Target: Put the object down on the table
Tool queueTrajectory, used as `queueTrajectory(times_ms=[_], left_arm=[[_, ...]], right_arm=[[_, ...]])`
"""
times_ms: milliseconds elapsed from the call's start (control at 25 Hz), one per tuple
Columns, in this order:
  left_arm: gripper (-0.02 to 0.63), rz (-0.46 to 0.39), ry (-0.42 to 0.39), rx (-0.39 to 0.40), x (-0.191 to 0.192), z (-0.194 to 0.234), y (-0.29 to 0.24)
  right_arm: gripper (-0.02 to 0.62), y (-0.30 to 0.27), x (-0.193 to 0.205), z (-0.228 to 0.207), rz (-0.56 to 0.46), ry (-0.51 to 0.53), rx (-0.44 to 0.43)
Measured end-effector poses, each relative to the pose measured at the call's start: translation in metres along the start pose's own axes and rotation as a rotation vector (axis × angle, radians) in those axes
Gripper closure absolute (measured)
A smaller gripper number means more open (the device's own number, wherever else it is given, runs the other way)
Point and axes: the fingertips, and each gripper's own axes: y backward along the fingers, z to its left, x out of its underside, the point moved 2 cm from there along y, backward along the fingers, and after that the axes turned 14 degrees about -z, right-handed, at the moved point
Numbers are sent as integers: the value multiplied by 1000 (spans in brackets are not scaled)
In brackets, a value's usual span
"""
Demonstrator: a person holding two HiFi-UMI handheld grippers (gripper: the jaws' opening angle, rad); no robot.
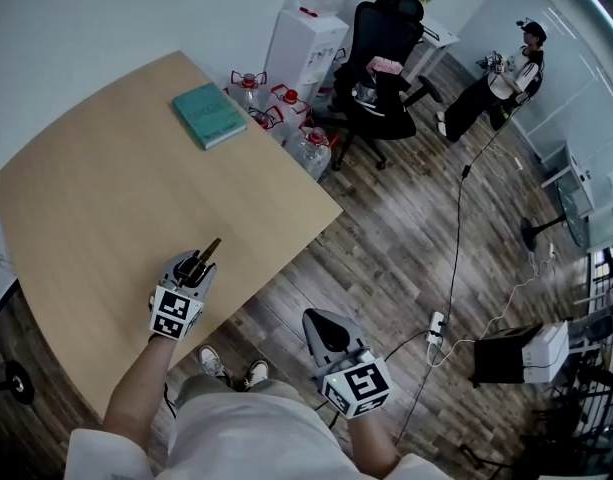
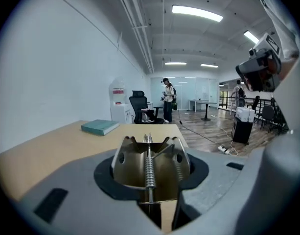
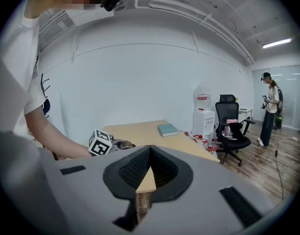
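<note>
My left gripper [image 1: 196, 265] hovers over the near part of the wooden table [image 1: 96, 208], shut on a brass-coloured metal tool [image 1: 208, 250] whose tip sticks out past the jaws. In the left gripper view the tool [image 2: 149, 166] fills the gap between the jaws, its coil spring running down the middle, with the left gripper [image 2: 150, 148] pointing across the table [image 2: 52, 146]. My right gripper [image 1: 329, 330] hangs off the table's near right edge above the floor, shut and empty. The right gripper [image 3: 150, 151] shows its jaws meeting at the tips.
A teal book [image 1: 208, 115] lies at the table's far corner. Beyond that corner stand water jugs [image 1: 281, 118], a water dispenser [image 1: 308, 43] and a black office chair [image 1: 384, 73]. A person [image 1: 501, 83] stands at the far right. A power strip [image 1: 436, 324] and cable lie on the floor.
</note>
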Motion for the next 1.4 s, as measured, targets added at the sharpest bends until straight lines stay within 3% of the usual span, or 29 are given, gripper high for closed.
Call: queueTrajectory(times_ms=[320, 640, 1400], left_arm=[[439, 93, -60, 34, 31, 7, -20], [440, 162, -150, 120, 61, 4, -46], [440, 239, -245, 174, 74, 9, -83]], right_arm=[[598, 1, 9, -2, 17, -9, 29], [598, 0, 9, -4, 17, -4, 54], [598, 17, 17, -9, 35, -30, 130]])
